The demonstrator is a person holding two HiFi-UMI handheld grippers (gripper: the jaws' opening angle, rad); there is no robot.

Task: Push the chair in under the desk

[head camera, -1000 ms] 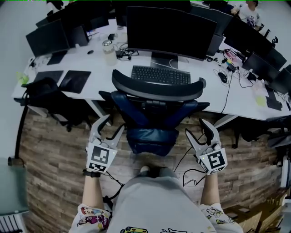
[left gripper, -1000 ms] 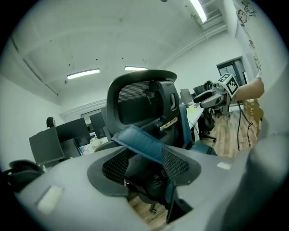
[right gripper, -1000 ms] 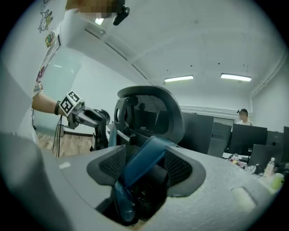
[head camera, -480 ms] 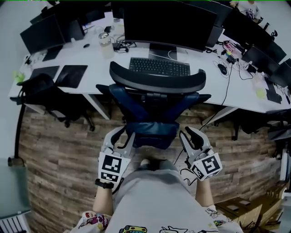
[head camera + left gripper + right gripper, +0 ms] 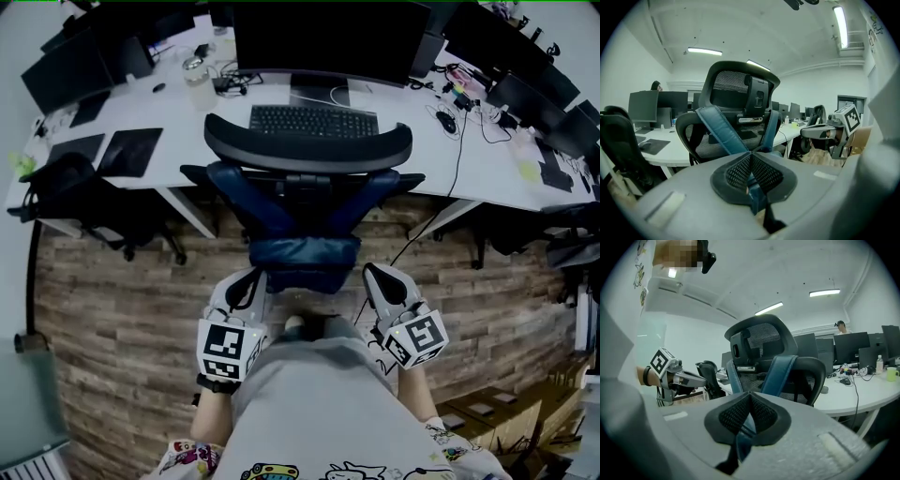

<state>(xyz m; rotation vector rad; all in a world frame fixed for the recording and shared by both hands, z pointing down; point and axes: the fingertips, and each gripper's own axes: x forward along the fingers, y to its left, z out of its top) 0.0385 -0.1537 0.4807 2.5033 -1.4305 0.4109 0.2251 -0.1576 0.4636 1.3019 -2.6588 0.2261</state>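
The office chair (image 5: 309, 202) has a black curved headrest (image 5: 309, 145) and blue back straps, and it faces the white desk (image 5: 487, 183) with its seat partly under the edge. My left gripper (image 5: 246, 283) is just left of the chair's blue lower back, and my right gripper (image 5: 373, 277) is just right of it. Whether either one touches the chair I cannot tell. Both pairs of jaws have just been closing and are now shut with nothing between them. The chair's back (image 5: 736, 108) fills the left gripper view beyond the left gripper (image 5: 750, 169). In the right gripper view the chair (image 5: 771, 362) stands past the right gripper (image 5: 749, 405).
A keyboard (image 5: 314, 120) and a large monitor (image 5: 323, 37) are on the desk behind the chair. A second black chair (image 5: 84, 202) stands at the left. Cables (image 5: 455, 141) hang off the desk on the right. The floor is wood plank (image 5: 122, 309).
Both grippers have moved inward toward the chair's lower back, and their jaws have gone from wide open to shut. The chair and desk now sit higher in the head view.
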